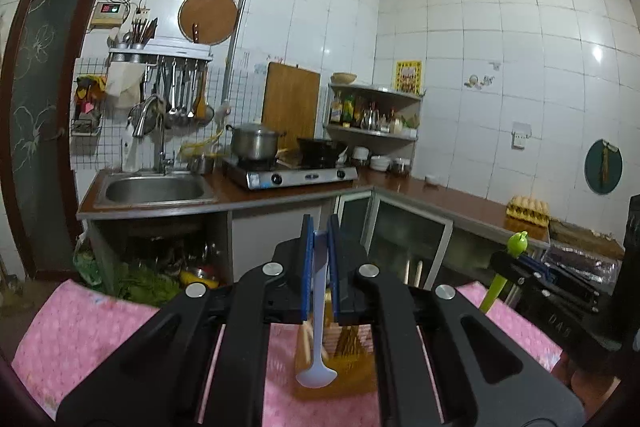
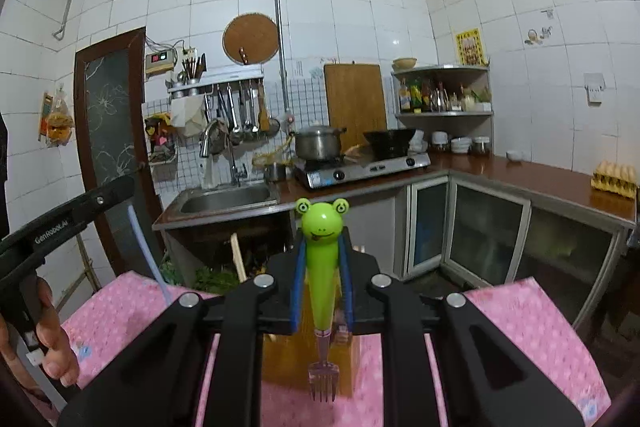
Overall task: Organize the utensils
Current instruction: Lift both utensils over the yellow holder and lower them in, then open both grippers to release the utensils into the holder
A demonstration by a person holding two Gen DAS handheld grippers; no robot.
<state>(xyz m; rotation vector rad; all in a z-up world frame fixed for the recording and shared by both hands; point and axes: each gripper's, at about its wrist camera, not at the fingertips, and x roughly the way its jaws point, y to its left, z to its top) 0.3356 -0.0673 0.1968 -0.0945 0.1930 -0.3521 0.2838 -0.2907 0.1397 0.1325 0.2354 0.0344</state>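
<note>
Left gripper (image 1: 319, 227) was clamped on the handle of a pale blue spoon (image 1: 318, 355). Spoon hung bowl-down between the blue pads, bowl in the air over a wooden utensil holder (image 1: 352, 359).

Right gripper (image 2: 322, 235) was clamped on the green frog-head handle of a fork (image 2: 322, 385). Frog face stuck up past the fingertips; tines pointed down, hanging in front of the same wooden holder, not clearly touching it.

Holder stood on a surface covered with a pink patterned cloth (image 1: 84, 327). It held wooden sticks, probably chopsticks (image 1: 350, 341); couldn't tell how many.

Cross-views: in the left wrist view the right gripper showed at the right edge with the green handle poking out top and bottom. In the right wrist view the left gripper showed at the left edge, with a person's hand (image 2: 48, 343) on its grip and the pale blue spoon handle running down from its jaws.

Both grippers pointed roughly level, toward the kitchen counter (image 1: 280, 193) with a sink (image 1: 154, 189), a gas stove (image 1: 296, 175) carrying a steel pot (image 1: 254, 143) and a dark wok (image 1: 322, 149), and an egg tray (image 1: 528, 211) at the right end.
</note>
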